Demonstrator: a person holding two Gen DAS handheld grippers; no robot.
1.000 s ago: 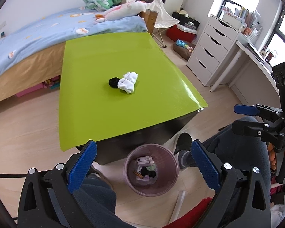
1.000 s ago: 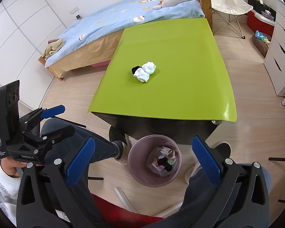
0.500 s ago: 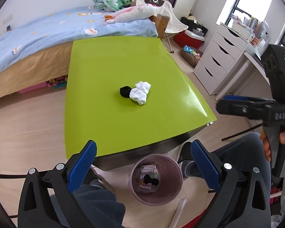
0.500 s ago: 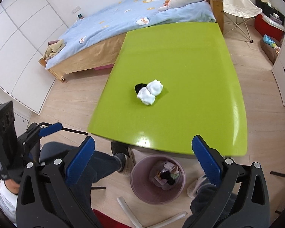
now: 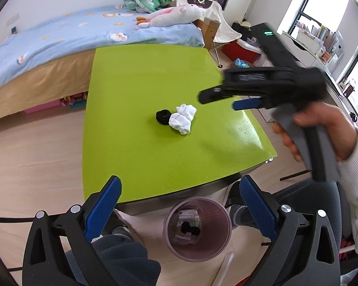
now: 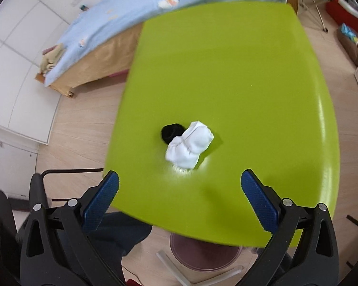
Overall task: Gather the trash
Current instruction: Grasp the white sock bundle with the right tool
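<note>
- Now we are holding the right gripper [image 6: 180, 183] over the near edge of the green table [image 6: 250, 76], its fingers spread apart and empty.
- A white wad [image 6: 189, 147] is lying mid-table, touching a black wad [image 6: 170, 132].
- Our left gripper [image 5: 180, 205] is hanging open above the bin [image 5: 197, 228], which is sitting on the floor by the table's near edge.
</note>
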